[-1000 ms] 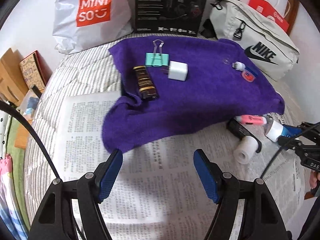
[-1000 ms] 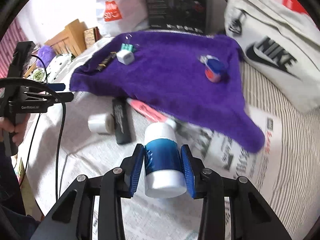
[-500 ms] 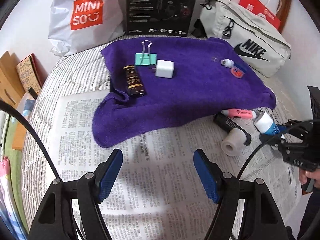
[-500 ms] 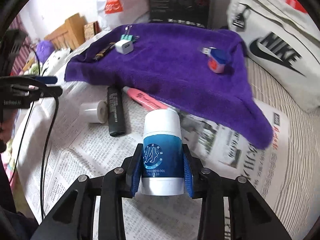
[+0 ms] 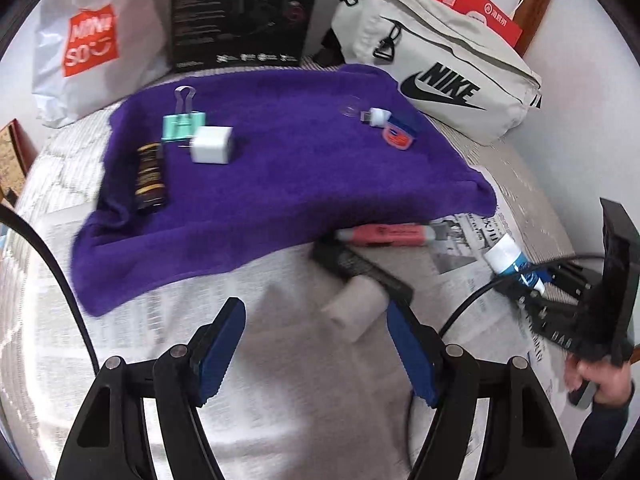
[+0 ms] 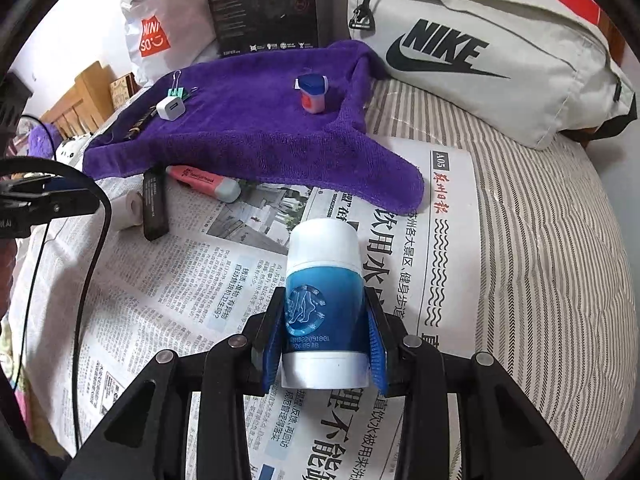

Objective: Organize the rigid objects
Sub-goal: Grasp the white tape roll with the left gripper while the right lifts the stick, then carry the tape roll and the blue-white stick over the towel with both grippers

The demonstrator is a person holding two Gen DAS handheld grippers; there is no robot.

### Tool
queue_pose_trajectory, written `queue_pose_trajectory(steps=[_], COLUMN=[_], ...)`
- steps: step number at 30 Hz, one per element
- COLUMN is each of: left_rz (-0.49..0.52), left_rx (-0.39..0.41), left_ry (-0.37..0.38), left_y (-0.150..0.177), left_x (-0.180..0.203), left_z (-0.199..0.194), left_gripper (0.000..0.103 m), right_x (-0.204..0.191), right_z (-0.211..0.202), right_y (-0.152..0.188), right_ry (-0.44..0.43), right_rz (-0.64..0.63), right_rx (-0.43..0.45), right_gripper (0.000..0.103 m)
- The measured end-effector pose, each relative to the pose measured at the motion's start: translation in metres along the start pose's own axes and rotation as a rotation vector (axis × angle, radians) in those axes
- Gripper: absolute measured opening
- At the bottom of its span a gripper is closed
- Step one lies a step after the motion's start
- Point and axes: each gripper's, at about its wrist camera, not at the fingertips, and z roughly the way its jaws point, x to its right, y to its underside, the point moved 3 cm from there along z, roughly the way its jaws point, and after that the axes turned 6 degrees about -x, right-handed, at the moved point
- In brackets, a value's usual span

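NIKE bag (image 6: 480,52), MINISO bag (image 5: 92,40) (white)

"NIKE" on the grey bag (image 6: 500,60), "MINISO" on the white bag (image 5: 90,40).

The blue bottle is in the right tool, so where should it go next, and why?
Probably carry the blue bottle forward onto the purple towel. The right tool is shut on it above the newspaper, and the charger and clip already lie on that towel.
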Motion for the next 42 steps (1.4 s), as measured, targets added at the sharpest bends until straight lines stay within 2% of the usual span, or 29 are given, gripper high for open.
queue_pose_trajectory(steps=[4, 10, 17, 28, 31, 35, 37, 42], left_rz=[-0.010, -0.024, 0.000, 0.002, 0.023, 0.044, 0.050, 0.048], left_rx=[-0.025, -0.059, -0.075, -0.052, -0.040, -0.022, -0.022, -0.021], left_ry=[-0.016, -0.066, -0.143, -0.170, -0.192, -0.160, -0.130, -0.135], left_y=[-0.008, -0.007, 0.007, 0.010, 0.008, 0.004, 0.005, 0.008], left_x=[0.009, 0.002, -0.016, -0.017, -0.013, -0.010, -0.011, -0.018], left_z=[0.014, 0.030, 0.022, 0.022, 0.024, 0.023, 0.022, 0.019], left_gripper=[0.072, 0.072, 0.072, 0.071, 0.061, 0.032, 0.033, 0.033], right_x=[-0.003, -0.003, -0.003, -0.003, -0.003, -0.003, -0.003, -0.003], right_z=[0.000, -0.002, -0.003, -0.003, -0.003, -0.003, -0.003, -0.003], right_y=[0.003, 0.009, 0.010, 0.010, 0.010, 0.010, 0.010, 0.010], right_ry=[0.014, 0.026, 0.029, 0.029, 0.028, 0.028, 0.028, 0.025], right_rz=[-0.001, -0.007, -0.007, -0.010, -0.009, -0.009, -0.009, -0.008], right_rx=[0.040, 0.096, 0.115, 0.118, 0.118, 0.118, 0.118, 0.117], right_gripper=[0.038, 0.038, 0.038, 0.038, 0.038, 0.038, 0.038, 0.038])
